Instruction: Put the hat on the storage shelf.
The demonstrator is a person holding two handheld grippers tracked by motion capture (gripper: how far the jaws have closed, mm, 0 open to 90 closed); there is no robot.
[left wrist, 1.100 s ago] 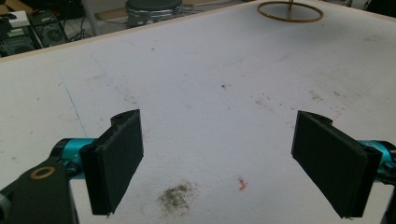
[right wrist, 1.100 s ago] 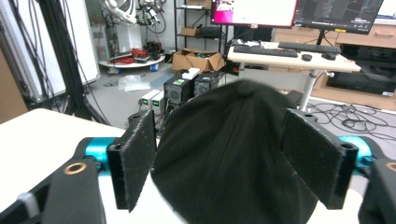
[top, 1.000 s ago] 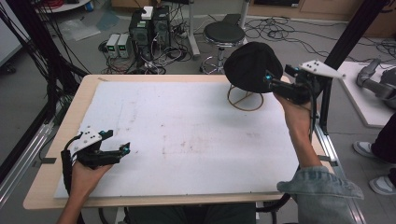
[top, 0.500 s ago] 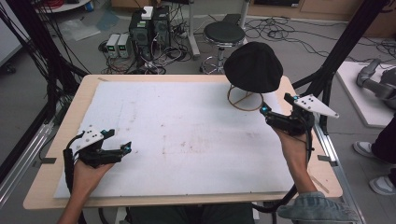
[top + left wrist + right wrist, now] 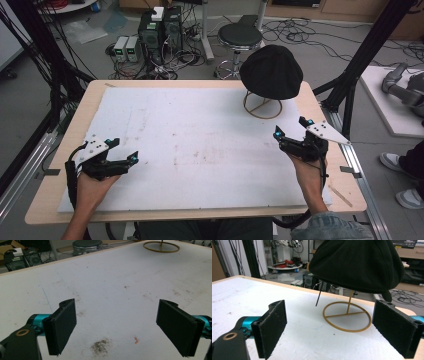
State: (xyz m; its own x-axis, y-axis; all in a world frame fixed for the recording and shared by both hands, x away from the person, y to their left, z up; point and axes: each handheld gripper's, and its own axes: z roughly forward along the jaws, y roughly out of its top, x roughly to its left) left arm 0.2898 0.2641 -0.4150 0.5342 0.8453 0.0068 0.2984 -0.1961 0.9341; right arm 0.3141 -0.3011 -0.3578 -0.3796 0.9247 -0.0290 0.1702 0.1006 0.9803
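Both my left gripper [image 5: 121,151] and right gripper [image 5: 291,129] hover empty, fingers spread wide, above the white foam-topped table [image 5: 200,150]. Beyond the right one, a soft black fabric cap [image 5: 357,262] sits on a thin brass wire stand [image 5: 347,316]; it looks light and floppy, so I'd pinch its brim

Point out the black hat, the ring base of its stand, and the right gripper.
black hat [image 5: 271,71], high view, on the top of its crown.
ring base [image 5: 347,316], right gripper view, on the gold crossbar inside the ring.
right gripper [image 5: 291,129], high view, midway between its open fingertips.
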